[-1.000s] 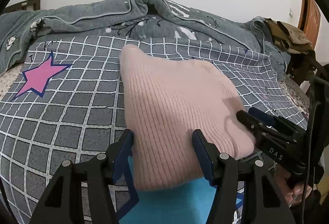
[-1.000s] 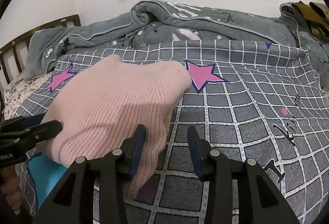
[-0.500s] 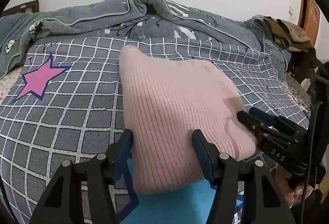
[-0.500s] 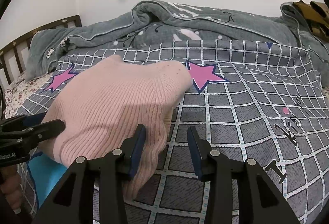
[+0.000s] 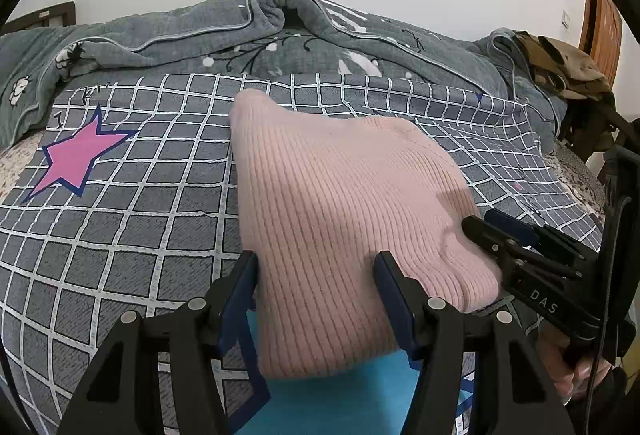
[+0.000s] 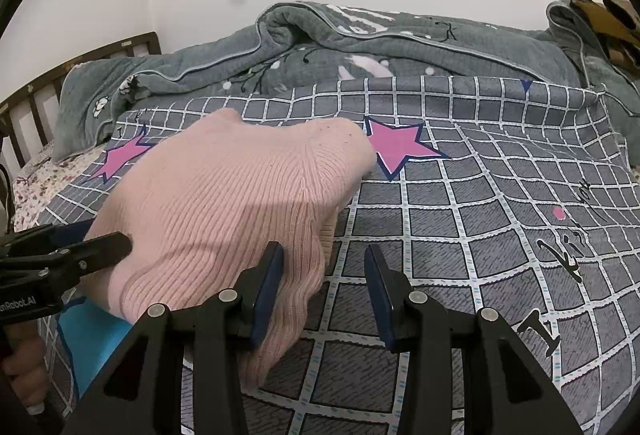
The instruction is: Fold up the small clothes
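One pink ribbed knit garment (image 5: pixel 344 219) lies folded on the bed, on a grey checked sheet (image 5: pixel 132 227) printed with pink stars; two stars (image 6: pixel 400 147) show in the right wrist view, one partly behind the knit. One turquoise cloth (image 5: pixel 352 391) lies under the near edge of the pink garment, only its near part visible. One crumpled grey quilt (image 5: pixel 280 35) is heaped along the far side of the bed, with one brown-tan item (image 5: pixel 560 67) at its right end. Two grippers are present. Left gripper (image 5: pixel 316 299): fingers spread about halfway, straddling the near edge of the pink garment, the knit lying between them; whether the pads press on it cannot be told, and the cloth is not bunched. Right gripper (image 6: pixel 324 287): fingers spread somewhat narrower, with bare sheet in the gap; its left finger (image 6: pixel 268 287) rests against the right edge of the pink garment, the other finger is over the sheet. It holds nothing. A hand (image 6: pixel 24 371) shows at the lower left under the left gripper.
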Action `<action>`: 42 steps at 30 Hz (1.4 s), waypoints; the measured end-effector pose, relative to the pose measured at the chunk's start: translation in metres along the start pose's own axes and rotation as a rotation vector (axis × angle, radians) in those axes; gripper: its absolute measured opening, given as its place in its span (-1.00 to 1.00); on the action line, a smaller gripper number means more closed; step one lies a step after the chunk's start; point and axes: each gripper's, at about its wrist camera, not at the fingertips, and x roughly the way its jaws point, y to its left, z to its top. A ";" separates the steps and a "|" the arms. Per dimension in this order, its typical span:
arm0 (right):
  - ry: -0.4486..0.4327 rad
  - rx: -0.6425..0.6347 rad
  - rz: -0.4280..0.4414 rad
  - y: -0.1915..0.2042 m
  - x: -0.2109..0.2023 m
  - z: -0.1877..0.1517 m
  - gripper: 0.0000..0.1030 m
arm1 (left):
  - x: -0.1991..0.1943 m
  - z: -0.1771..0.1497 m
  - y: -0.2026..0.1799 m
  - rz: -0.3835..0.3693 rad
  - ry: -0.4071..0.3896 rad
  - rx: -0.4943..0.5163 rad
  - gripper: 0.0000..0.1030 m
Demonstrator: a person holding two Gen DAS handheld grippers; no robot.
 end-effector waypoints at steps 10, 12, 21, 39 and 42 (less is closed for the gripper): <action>-0.010 0.001 0.013 0.000 -0.003 0.000 -0.22 | -0.003 0.001 0.002 0.009 -0.015 0.011 0.14; -0.014 0.006 0.028 -0.001 -0.007 0.002 -0.22 | -0.006 0.002 0.005 0.016 -0.027 0.013 0.14; 0.016 0.035 0.058 0.002 -0.005 0.011 -0.22 | -0.020 0.008 0.027 0.035 -0.069 -0.050 0.13; 0.006 0.010 -0.008 0.010 -0.005 0.011 -0.76 | -0.014 0.005 0.024 0.022 -0.029 -0.038 0.14; 0.005 -0.023 -0.031 0.015 -0.012 0.013 -0.72 | -0.013 0.004 0.018 0.034 -0.028 -0.019 0.15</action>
